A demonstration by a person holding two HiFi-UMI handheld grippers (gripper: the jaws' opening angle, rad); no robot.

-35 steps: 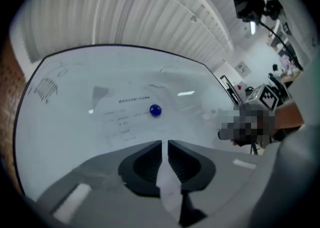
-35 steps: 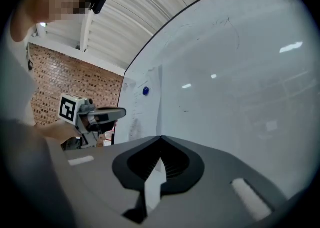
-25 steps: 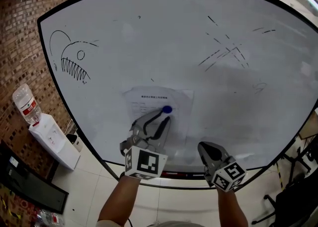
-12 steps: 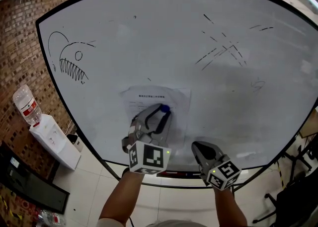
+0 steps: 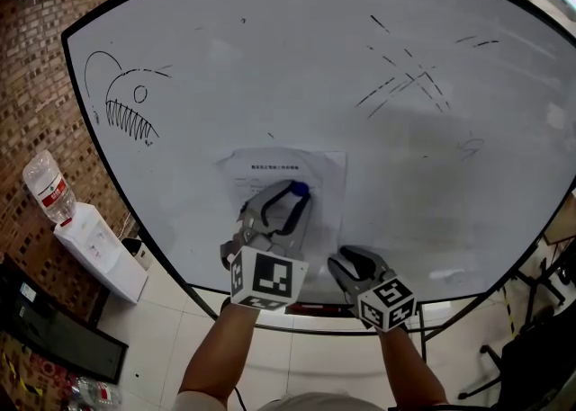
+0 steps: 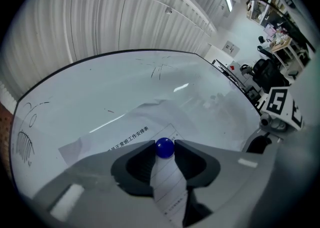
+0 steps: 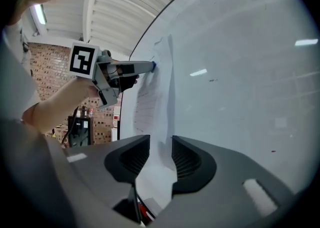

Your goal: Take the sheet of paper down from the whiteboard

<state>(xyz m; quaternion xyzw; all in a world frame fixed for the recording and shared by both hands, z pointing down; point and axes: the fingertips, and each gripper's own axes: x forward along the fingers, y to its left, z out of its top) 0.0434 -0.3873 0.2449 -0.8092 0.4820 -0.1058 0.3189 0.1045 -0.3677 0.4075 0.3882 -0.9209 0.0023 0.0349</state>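
Sheet of paper (image 5: 326,186) under blue magnet (image 5: 300,190) on scribbled whiteboard (image 5: 270,58)

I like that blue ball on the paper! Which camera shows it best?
The left gripper view: the blue magnet sits close up, round and shiny, on the sheet of paper. In the head view the magnet looks small; in the right gripper view it is just a blue speck.

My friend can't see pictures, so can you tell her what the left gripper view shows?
The left gripper, whose jaws have just been closing, holds a round blue magnet between its tips. The magnet pins a printed sheet of paper to a big whiteboard with a few pen marks on it.
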